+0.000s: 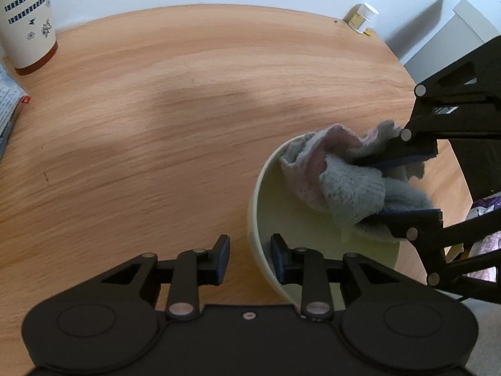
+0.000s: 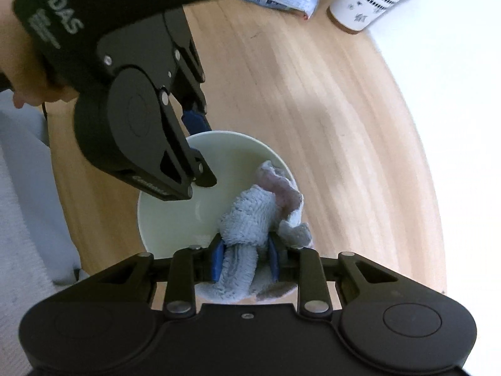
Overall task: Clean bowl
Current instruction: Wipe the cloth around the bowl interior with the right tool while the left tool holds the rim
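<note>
Right tool [image 2: 245,258] clamps cloth [image 2: 250,219] inside bowl [image 2: 175,216].

The bowl [image 1: 313,228] sits on the counter [image 1: 175,119] near its front edge, toward the right side. A bunched cloth [image 1: 341,175] lies inside the bowl against its far wall, part of it draped over the rim. The right hand-held gripper [image 2: 245,261] reaches into the bowl from the right, its jaws closed around the cloth. The left hand-held gripper [image 1: 250,255] straddles the bowl's near-left rim, one finger inside, one outside. Far back on the left stands a cup [image 1: 26,15], a packet [image 1: 7,106] beside it. A small jar [image 1: 363,16] sits at the back right edge.
</note>
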{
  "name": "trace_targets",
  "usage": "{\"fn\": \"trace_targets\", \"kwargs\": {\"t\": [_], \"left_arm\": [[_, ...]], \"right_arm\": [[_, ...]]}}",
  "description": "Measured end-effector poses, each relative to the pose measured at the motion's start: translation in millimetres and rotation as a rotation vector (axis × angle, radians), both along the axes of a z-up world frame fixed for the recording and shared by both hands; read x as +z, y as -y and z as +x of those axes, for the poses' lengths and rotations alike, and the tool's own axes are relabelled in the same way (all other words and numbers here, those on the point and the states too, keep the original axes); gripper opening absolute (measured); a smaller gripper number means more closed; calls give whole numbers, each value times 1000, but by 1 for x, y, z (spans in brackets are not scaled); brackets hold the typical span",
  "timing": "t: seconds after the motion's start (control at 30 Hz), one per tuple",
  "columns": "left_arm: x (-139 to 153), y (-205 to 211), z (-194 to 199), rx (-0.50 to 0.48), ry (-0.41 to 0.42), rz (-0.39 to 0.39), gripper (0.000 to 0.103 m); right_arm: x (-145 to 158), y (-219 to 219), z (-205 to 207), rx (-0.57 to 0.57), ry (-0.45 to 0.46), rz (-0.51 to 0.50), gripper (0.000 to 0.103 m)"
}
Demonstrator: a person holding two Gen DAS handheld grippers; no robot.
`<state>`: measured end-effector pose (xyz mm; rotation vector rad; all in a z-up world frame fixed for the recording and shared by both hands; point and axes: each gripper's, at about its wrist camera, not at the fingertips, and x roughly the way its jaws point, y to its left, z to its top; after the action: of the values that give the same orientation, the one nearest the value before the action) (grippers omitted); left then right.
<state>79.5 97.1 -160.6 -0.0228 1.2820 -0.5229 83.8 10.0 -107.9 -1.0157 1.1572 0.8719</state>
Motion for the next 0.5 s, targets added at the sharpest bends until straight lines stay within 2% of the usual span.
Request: {"fn": "trace_targets", "kwargs": {"t": [0.13, 0.3, 0.5], "left_arm": [[-2, 1, 0, -36, -13, -13, 28], [-2, 2, 0, -61, -19, -22, 20], [-2, 1, 2, -79, -13, -20, 19]], "right_arm": [[-8, 3, 6, -38, -21, 28, 31], [-28, 11, 31, -164, -181, 125, 31], [-40, 4, 35, -155, -215, 147, 32]]}}
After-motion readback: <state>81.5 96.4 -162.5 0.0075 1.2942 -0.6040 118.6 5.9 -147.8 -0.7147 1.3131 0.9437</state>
